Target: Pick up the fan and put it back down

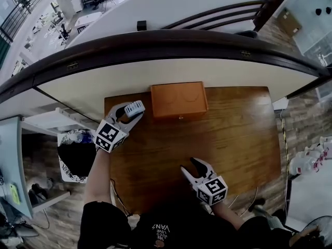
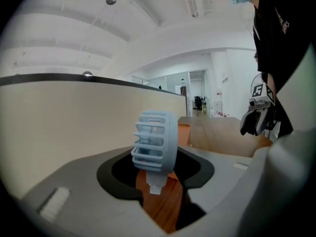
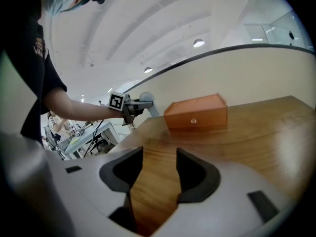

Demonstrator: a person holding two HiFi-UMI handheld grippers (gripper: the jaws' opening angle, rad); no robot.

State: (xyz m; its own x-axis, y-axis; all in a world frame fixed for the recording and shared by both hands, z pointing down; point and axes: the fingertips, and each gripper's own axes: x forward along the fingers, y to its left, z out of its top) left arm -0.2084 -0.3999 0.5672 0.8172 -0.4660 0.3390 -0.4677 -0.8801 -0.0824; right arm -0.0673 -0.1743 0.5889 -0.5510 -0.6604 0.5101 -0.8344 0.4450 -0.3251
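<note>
Left gripper (image 1: 130, 113) jaws clamp the fan (image 2: 155, 142), stem down, over the bench's (image 1: 233, 139) upper-left corner. The right gripper (image 1: 193, 171) jaws gape empty, well apart at lower centre.

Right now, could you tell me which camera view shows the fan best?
The left gripper view: the fan sits large at centre, grille slats clear, gripped by the left gripper. The head view shows it small from above, beside the orange box on the table. The right gripper view shows it tiny and distant.
</note>
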